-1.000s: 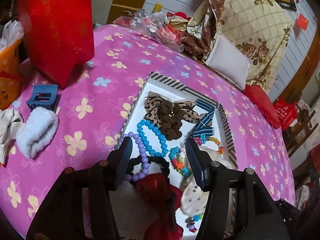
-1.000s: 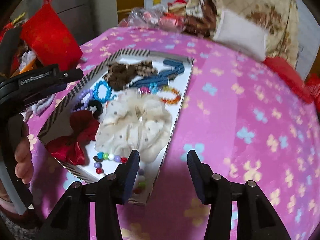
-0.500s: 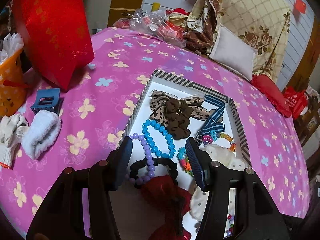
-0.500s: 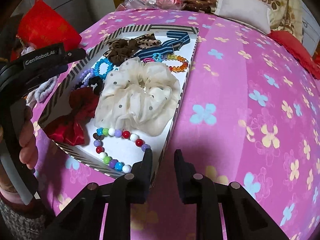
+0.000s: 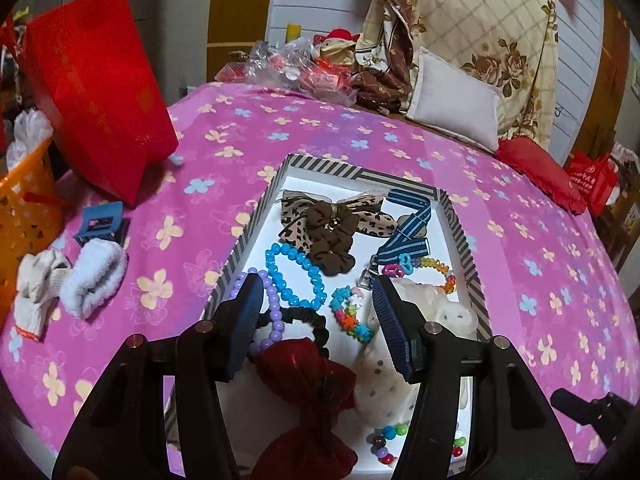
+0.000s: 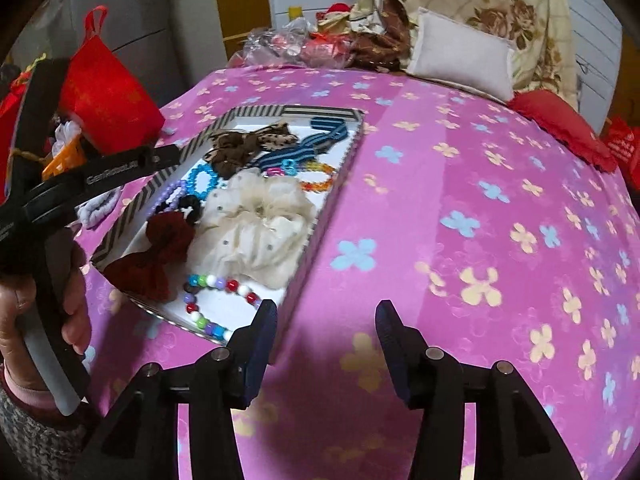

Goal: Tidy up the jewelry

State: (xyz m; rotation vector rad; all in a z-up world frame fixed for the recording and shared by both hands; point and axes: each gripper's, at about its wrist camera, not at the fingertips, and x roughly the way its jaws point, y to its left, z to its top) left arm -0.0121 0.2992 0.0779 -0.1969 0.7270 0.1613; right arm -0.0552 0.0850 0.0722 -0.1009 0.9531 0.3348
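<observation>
Your left tool has pulled back a little since half a second ago: more of the striped box now shows past its fingers. It hangs over the near left part of the box, spread wide and holding nothing. Your right tool, nearly closed half a second ago at the box's near right corner, now stands wide apart and empty, with only its left finger over that corner and the rest over the pink flowered table.

Along the table's left edge lie a white glove, a rolled white sock and a blue hair claw, with a red gift bag standing behind them.

Inside the box, from its left wall: a purple bead bracelet, a blue bead bracelet, a black hair tie and a dark red bow. Then come a leopard bow, a cream dotted scrunchie and a blue striped ribbon. A multicoloured bead bracelet lies at the near right corner, just beside your right tool's left finger.
</observation>
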